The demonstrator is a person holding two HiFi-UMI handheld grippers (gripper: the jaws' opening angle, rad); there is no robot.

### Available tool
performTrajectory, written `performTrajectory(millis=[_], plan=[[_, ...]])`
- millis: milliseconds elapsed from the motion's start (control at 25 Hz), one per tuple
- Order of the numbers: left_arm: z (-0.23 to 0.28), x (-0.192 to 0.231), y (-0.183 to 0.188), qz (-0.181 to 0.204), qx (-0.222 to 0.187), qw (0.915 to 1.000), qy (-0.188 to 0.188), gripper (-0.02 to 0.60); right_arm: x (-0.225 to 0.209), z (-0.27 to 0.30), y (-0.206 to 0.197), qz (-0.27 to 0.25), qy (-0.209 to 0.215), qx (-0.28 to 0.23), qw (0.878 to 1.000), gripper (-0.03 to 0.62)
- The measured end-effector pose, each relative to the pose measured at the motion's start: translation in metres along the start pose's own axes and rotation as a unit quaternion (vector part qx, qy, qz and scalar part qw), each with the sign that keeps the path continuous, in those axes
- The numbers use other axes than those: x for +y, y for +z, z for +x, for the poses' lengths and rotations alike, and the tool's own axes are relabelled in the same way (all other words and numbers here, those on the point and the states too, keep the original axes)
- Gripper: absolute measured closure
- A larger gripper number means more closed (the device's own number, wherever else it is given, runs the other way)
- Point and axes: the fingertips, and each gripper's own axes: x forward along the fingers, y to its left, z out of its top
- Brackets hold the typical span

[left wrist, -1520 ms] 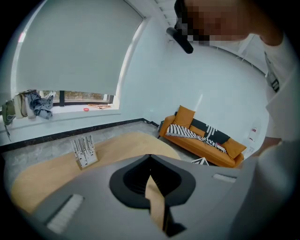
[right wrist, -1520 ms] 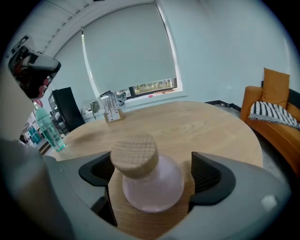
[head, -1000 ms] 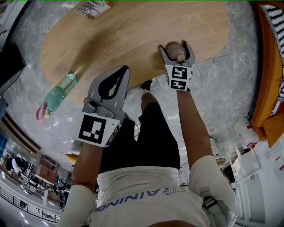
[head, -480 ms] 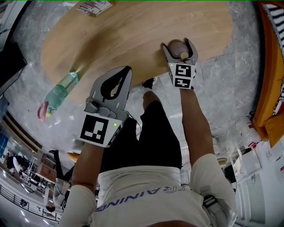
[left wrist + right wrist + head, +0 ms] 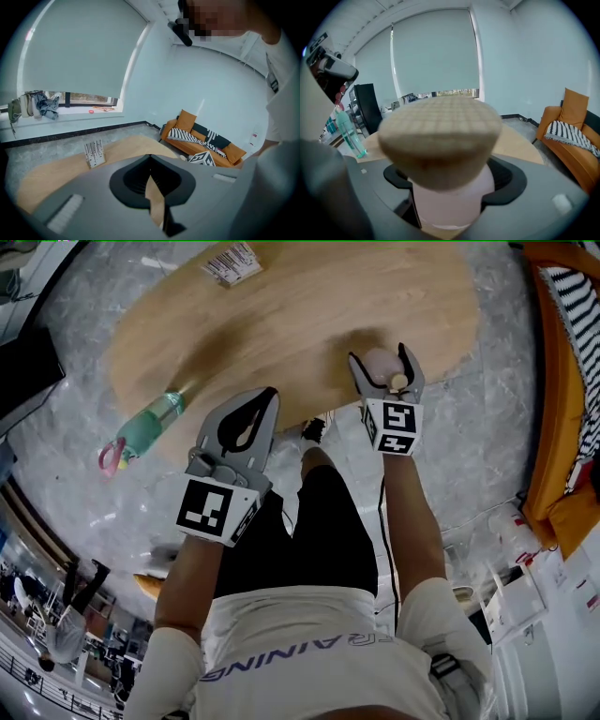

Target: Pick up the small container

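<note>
The small container (image 5: 377, 363) has a pale pink body (image 5: 450, 187) and a round cork lid (image 5: 440, 136). It stands upright at the near edge of the oval wooden table (image 5: 309, 306), and my right gripper (image 5: 380, 354) is shut on its body, one jaw on each side. Whether its base touches the wood I cannot tell. My left gripper (image 5: 270, 393) hangs at the table's near edge further left, shut and holding nothing; in its own view the left gripper (image 5: 154, 187) shows its tips together over the wood.
A green plastic bottle (image 5: 150, 420) lies on the table's left edge and shows far left in the right gripper view (image 5: 347, 131). A barcode card (image 5: 232, 262) stands at the far side. An orange sofa (image 5: 562, 381) with a striped cushion lines the right. The person's legs stand below the table edge.
The head view has shifted, so the table sits slightly lower and further right in frame. The right gripper stays shut on the container. The left gripper has hardly moved.
</note>
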Motion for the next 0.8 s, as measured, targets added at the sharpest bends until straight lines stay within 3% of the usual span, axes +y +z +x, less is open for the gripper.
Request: performTrajectory(millis=[440, 800], plan=[[-0.1, -0.009, 0.087, 0.021, -0.069, 0.9974, 0.003, 0.581, 0.069, -0.121, 0.158, -0.034, 0.035, -0.075, 0.996, 0.166], [-0.179, -0.033, 0.168, 0.057, -0.14, 0.9884, -0.007, 0.581, 0.12, -0.224, 0.266, -0.047, 0.056, -0.134, 0.988, 0.166]])
